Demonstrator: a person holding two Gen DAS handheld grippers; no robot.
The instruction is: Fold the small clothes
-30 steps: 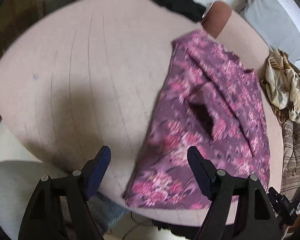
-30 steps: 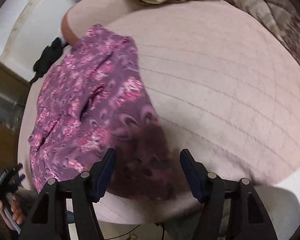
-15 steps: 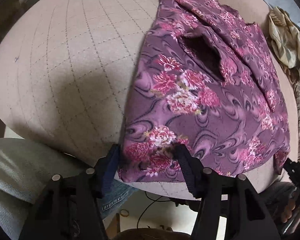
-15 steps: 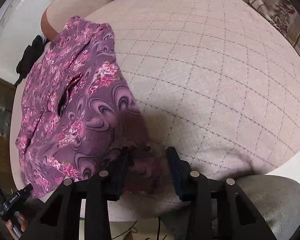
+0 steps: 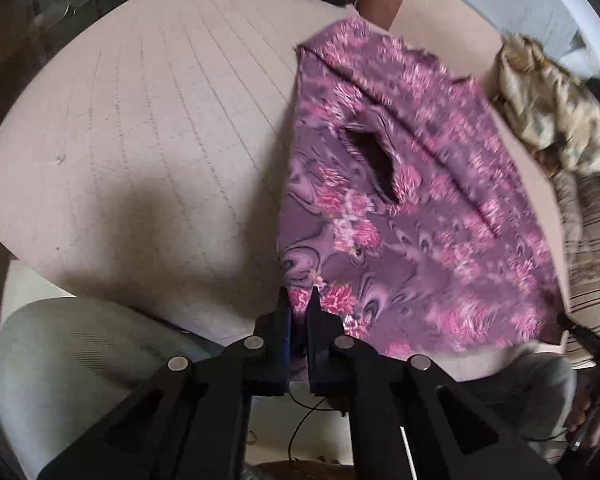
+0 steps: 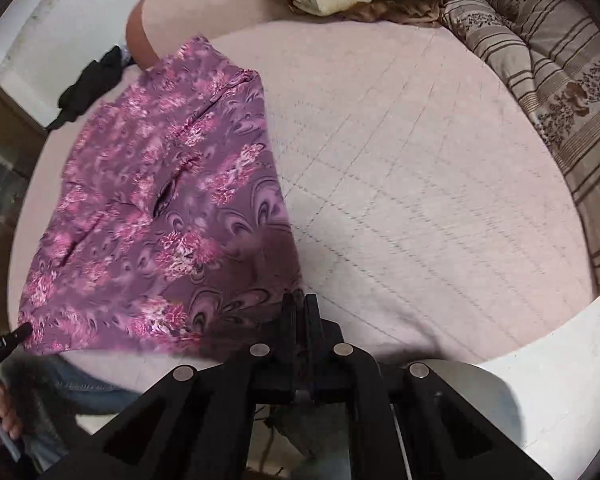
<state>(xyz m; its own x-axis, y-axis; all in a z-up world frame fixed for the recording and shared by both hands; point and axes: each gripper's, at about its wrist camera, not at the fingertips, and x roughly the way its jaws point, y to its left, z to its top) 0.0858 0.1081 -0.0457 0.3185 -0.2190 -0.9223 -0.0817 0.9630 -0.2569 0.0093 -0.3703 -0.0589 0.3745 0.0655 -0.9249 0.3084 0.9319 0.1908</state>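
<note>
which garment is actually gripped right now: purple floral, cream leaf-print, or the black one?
The purple floral garment. The left gripper and right gripper pinch its near corners; the cream leaf-print bundle and black cloth lie untouched farther back.

a pale pink quilted bed cover (image 6: 420, 168), a striped brown blanket (image 6: 560, 92) along its edge, dark wooden furniture (image 6: 0, 128) beside it.

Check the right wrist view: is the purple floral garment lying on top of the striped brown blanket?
No, the purple floral garment lies on the quilted pink surface, well apart from the striped brown blanket at the far right edge.
</note>
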